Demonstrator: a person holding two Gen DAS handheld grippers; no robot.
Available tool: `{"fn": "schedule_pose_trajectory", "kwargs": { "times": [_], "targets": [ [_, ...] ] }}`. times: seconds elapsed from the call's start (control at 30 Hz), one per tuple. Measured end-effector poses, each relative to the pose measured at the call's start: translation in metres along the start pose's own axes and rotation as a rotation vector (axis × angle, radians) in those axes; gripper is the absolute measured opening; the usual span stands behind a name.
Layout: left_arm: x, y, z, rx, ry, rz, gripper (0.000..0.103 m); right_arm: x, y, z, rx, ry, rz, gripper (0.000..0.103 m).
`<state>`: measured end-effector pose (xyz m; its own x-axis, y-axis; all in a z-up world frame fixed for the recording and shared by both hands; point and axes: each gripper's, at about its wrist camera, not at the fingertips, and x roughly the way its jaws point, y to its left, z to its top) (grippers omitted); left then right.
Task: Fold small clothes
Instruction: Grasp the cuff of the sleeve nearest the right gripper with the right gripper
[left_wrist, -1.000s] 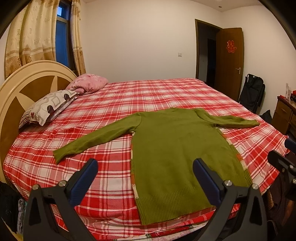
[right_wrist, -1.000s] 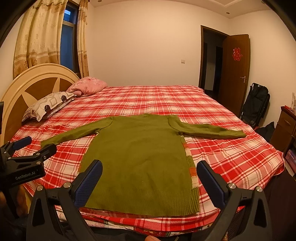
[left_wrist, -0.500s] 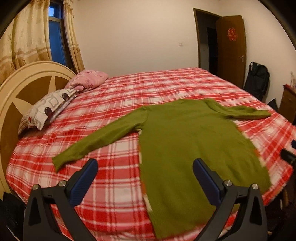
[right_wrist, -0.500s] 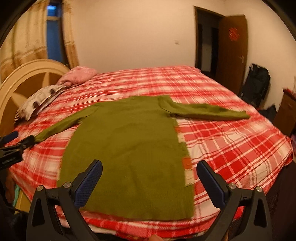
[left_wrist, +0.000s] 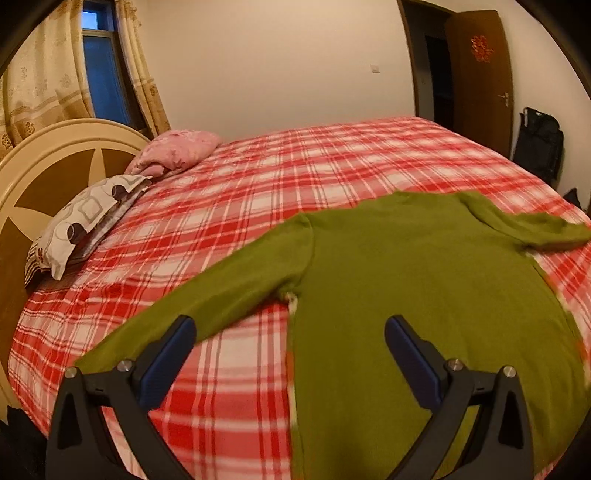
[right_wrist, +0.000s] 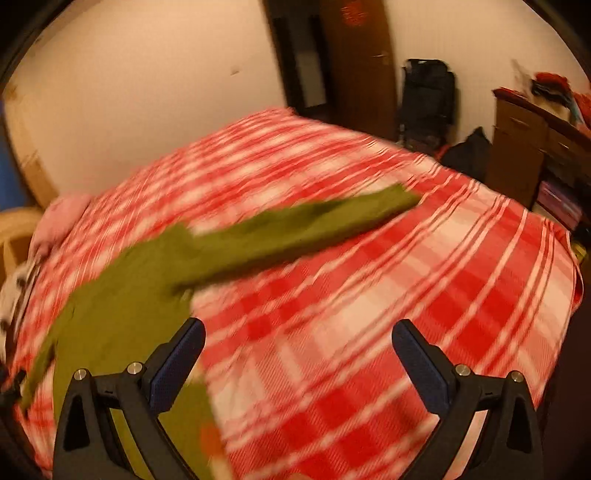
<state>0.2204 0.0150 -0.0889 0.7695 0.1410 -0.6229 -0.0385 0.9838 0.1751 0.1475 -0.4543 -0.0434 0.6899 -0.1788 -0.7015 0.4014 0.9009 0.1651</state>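
- Sweater (left_wrist: 406, 280), green, lies flat on the bed (left_wrist: 332, 166), back up, both sleeves spread out to the sides.
- Left view: body fills centre to 4 o'clock; one sleeve (left_wrist: 221, 291) runs from the shoulder down to 8 o'clock, its cuff behind the left-hand finger; the other sleeve exits at 3 o'clock.
- Left gripper (left_wrist: 290, 354): jaws wide apart, nothing between them, above the plaid gap between sleeve and body. Blue pads (left_wrist: 168, 360) are clear of the fabric as far as I can tell.
- Right gripper (right_wrist: 297, 358): jaws wide apart, nothing held, over bare plaid just right of the sweater's side edge.
- Right view is heavily motion-blurred; the sweater body (right_wrist: 122, 314) sits at 8–9 o'clock, with one sleeve (right_wrist: 314, 225) stretching up toward 1 o'clock, lying on the cover.
- Light strip with orange marks shows along the sweater's side seams in both views; too blurred to say what it is.
- Pillows: patterned one (left_wrist: 85, 221) at 9 o'clock, pink one (left_wrist: 173, 151) at 10 o'clock, both against the headboard (left_wrist: 44, 162), well apart from the sweater.
- Door (left_wrist: 480, 70) at 1 o'clock, black bag (left_wrist: 539, 144) beside it at 2 o'clock.
- Right view: dresser (right_wrist: 532, 147) at 2 o'clock, beyond the bed corner.
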Motion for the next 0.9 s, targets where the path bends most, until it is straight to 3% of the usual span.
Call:
{"fn": "schedule_pose_trajectory", "kwargs": {
  "times": [0.13, 0.2, 0.33, 0.4, 0.63, 0.83, 0.9],
  "targets": [
    [0.033, 0.001, 0.006, -0.042, 0.029, 0.021, 0.103, 0.035, -0.033, 0.045, 0.090, 0.004, -0.016, 0.096],
    [0.046, 0.001, 0.004, -0.058, 0.056, 0.023, 0.103, 0.058, -0.052, 0.063, 0.159, 0.027, -0.028, 0.079],
    [0.065, -0.001, 0.001, -0.067, 0.086, 0.031, 0.103, 0.101, -0.080, 0.087, 0.271, 0.080, -0.032, 0.075],
    [0.073, 0.002, 0.002, -0.078, 0.096, 0.029, 0.103, 0.119, -0.089, 0.093, 0.292, 0.091, -0.053, 0.067],
    [0.092, 0.015, 0.010, -0.153, 0.113, 0.034, 0.103, 0.167, -0.106, 0.106, 0.338, 0.135, -0.114, 0.063],
    [0.094, 0.010, 0.010, -0.138, 0.100, 0.000, 0.103, 0.196, -0.113, 0.112, 0.345, 0.153, -0.175, 0.050],
    [0.096, 0.007, 0.010, -0.137, 0.107, -0.021, 0.103, 0.201, -0.112, 0.114, 0.335, 0.148, -0.190, 0.036]
  ]
}}
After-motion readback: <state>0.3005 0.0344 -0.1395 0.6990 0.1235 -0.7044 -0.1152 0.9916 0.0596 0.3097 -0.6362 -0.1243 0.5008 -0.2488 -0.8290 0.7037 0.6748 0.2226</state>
